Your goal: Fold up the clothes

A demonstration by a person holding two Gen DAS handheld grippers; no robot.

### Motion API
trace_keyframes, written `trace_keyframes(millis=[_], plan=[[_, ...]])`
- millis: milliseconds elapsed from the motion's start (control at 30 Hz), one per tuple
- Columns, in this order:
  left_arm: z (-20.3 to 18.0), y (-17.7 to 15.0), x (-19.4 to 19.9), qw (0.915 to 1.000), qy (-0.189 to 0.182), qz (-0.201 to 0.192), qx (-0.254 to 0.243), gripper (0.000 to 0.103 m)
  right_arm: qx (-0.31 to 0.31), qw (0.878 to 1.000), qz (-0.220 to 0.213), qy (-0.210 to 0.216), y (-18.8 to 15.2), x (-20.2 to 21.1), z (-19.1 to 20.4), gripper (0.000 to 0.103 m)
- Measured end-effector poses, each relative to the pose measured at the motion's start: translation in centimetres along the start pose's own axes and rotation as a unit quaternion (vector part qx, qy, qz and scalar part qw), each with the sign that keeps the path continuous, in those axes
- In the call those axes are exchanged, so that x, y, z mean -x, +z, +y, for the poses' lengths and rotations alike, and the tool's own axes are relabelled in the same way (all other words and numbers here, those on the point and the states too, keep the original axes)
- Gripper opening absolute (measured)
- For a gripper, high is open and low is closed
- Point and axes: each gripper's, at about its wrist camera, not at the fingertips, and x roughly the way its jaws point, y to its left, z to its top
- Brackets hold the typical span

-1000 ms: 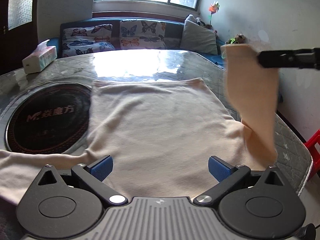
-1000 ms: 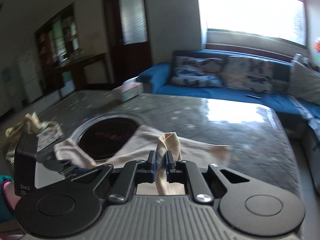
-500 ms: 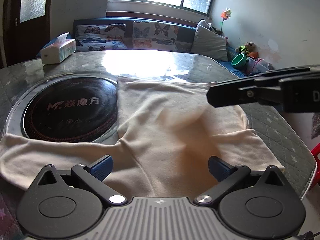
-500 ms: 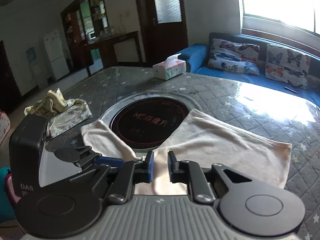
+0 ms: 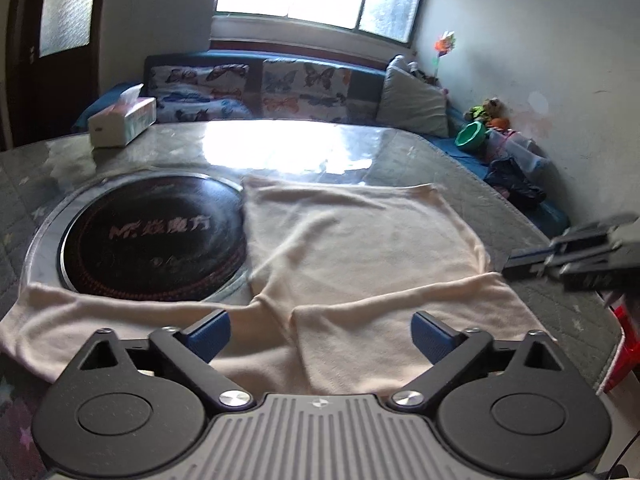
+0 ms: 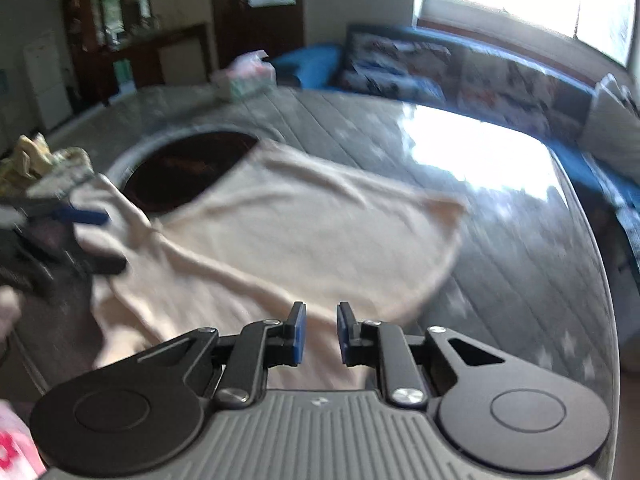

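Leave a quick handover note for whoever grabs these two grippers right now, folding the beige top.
Left gripper: open wide, empty, low over the near edge of the beige top.
Right gripper: open, holding nothing, off the top's right side.
The top lies flat on the table, one sleeve folded across its body, the other spread past the round black cooktop.
Left: fold in that sleeve, then the body.

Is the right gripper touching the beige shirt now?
Apart. In the right wrist view the right gripper is open with nothing between its pads; the beige shirt lies flat on the table.
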Motion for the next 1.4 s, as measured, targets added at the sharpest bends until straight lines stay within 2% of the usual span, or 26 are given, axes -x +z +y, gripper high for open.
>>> trace_keyframes(millis=[133,300,533,733,867,1000,1133,1233,1400], plan=[[-1.1,0.3,-0.9,0.9997,-0.020,-0.003,-0.014,0.080,-0.008,1.000,0.004,0.000,-1.5,-1.0,-0.7,0.016],[-1.9,0.2,-2.7,0.9990,-0.037,0.009,-0.022,0.060,-0.010,1.000,-0.010,0.008,-1.4,-1.9,-0.6,0.016],[-1.2,-0.8,-4.7,0.9985,-0.036,0.040,-0.012,0.054,-0.008,1.000,-0.006,0.013,-1.5,-2.9,-0.6,0.015],[0.3,-0.7,-2.3,0.9995,-0.028,0.010,0.011,0.056,0.008,1.000,-0.010,0.023,-1.2,-2.6,0.1,0.016],[2.7,-0.8,-0.1,0.9989,0.023,-0.008,0.041,0.060,0.009,1.000,-0.006,0.021,-1.4,-2.9,0.4,0.017],[6.3,-1.3,2.0,0.9913,0.107,-0.022,0.074,0.068,0.009,0.999,-0.010,0.029,-1.3,-2.5,0.8,0.022],[9.9,-1.9,3.3,0.9743,0.195,-0.032,0.109,0.074,0.019,0.999,-0.011,0.039,-1.2,-2.4,1.6,0.025],[12.2,-2.4,3.8,0.9590,0.243,-0.034,0.142,0.076,0.023,0.999,-0.009,0.043,-1.3,-2.6,2.1,0.027],[15.5,-3.2,3.8,0.9395,0.286,-0.024,0.187,0.075,0.026,0.999,-0.008,0.045,-1.3,-2.5,2.4,0.027]])
